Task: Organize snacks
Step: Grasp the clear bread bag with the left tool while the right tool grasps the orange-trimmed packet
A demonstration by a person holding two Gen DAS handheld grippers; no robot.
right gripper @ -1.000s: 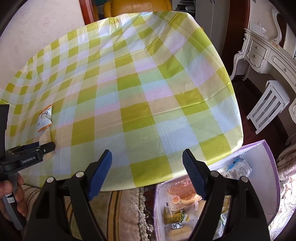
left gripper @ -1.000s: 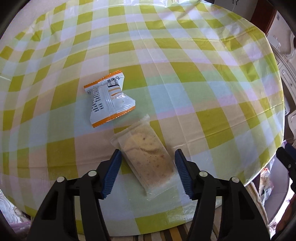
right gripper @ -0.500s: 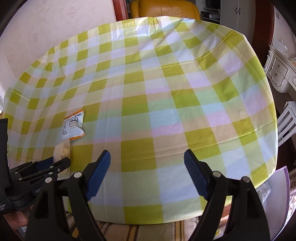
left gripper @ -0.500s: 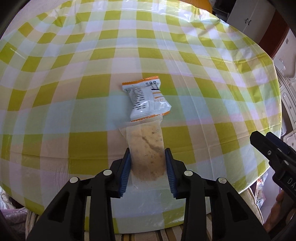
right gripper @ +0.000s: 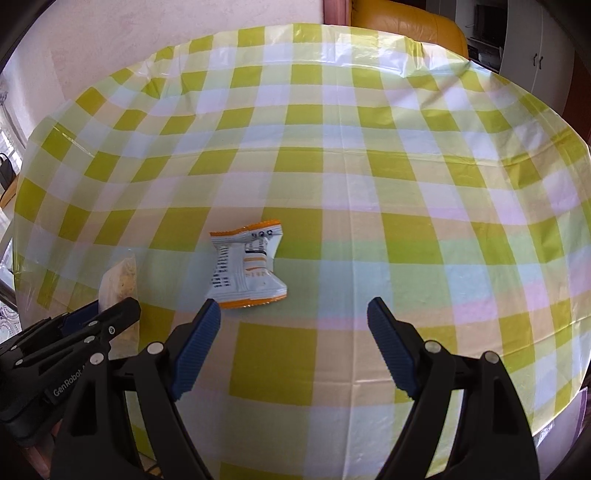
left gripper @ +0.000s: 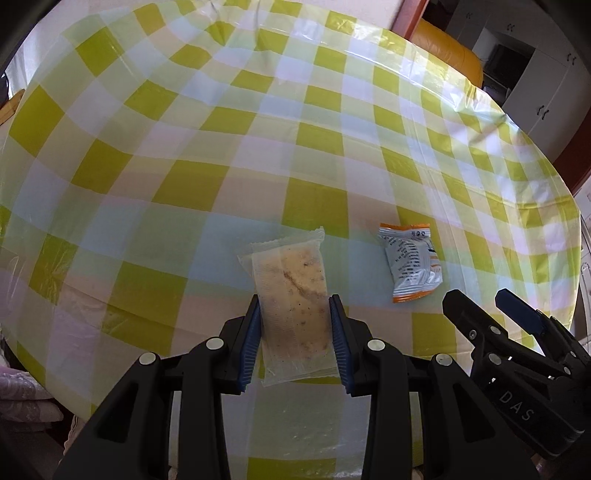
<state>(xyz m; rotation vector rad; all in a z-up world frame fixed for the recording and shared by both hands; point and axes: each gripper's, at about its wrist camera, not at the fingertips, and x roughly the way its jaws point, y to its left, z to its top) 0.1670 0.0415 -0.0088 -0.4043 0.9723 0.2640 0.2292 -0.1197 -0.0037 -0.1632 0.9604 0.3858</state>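
Left gripper point(left gripper: 294, 339): blue pads clamped on both long sides of the clear-wrapped biscuit pack point(left gripper: 291, 302), near half of the pack between the fingers. Pack sits near the table's near edge, far end pointing toward the table centre; can't tell from these views if it's lifted off the cloth or lying on it.

Right gripper point(right gripper: 293, 347): jaws spread wide, nothing in them, hovering over the near edge of the table point(right gripper: 406, 166). In the left wrist view it shows at the lower right, by the table's near-right edge.

White-and-orange snack packet point(right gripper: 248, 269): flat on the checked tablecloth point(left gripper: 184, 147), just beyond the right gripper's left fingertip, apart from it, right of the biscuit pack.

Far side: yellow chair point(right gripper: 402, 22) behind the table's far edge.
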